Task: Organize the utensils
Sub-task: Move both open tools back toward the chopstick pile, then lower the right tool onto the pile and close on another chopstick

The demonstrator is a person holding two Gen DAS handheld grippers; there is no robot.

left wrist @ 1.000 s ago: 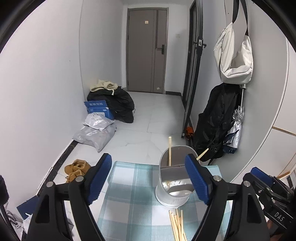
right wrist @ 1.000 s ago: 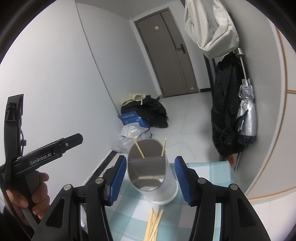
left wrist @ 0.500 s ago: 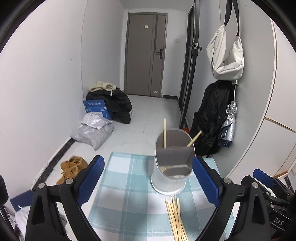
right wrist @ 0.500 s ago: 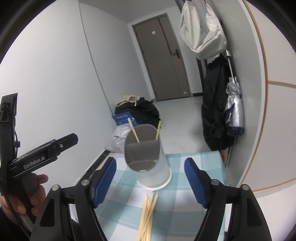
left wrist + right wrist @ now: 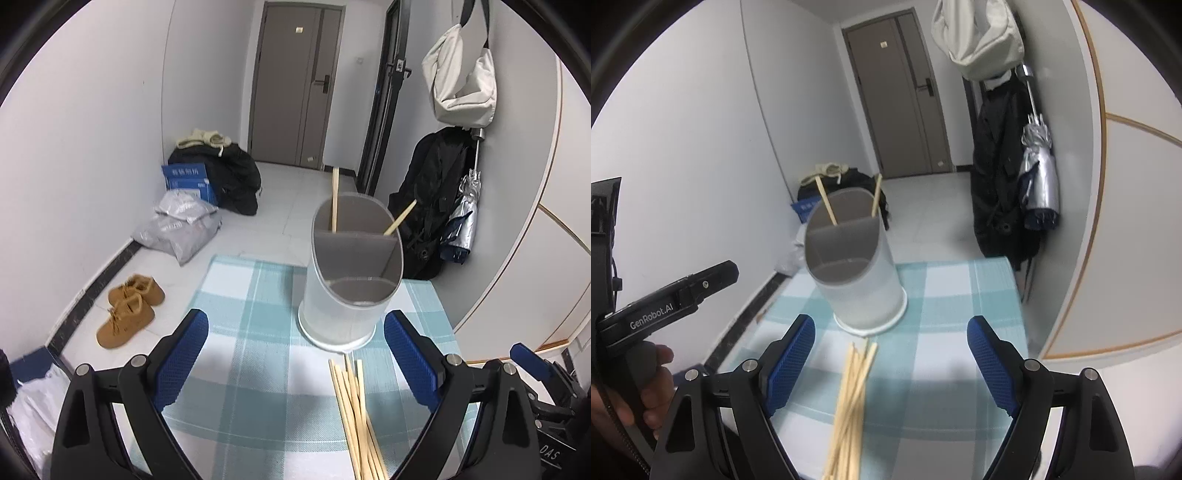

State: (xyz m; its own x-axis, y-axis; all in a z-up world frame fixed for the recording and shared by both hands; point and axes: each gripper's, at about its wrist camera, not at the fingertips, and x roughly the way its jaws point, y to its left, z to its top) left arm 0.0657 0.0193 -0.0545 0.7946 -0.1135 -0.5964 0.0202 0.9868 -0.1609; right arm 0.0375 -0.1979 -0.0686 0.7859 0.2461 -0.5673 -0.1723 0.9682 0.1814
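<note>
A white two-compartment utensil holder stands on a teal-checked cloth. Two wooden chopsticks lean in its far compartment. A loose bundle of chopsticks lies flat on the cloth in front of the holder. My left gripper hangs open above the cloth, the bundle near its right finger. My right gripper is over the bundle with its jaws still opening and nothing pressed between the pads.
The cloth-covered table ends just beyond the holder. On the floor past it lie brown shoes, grey parcels and a black bag. A dark coat and folded umbrella hang on the right wall. A hand holds the left gripper's handle.
Both grippers have sunk and drawn back from the holder, so the chopstick bundle on the cloth now shows in front of them. Both pairs of jaws have spread wider.
</note>
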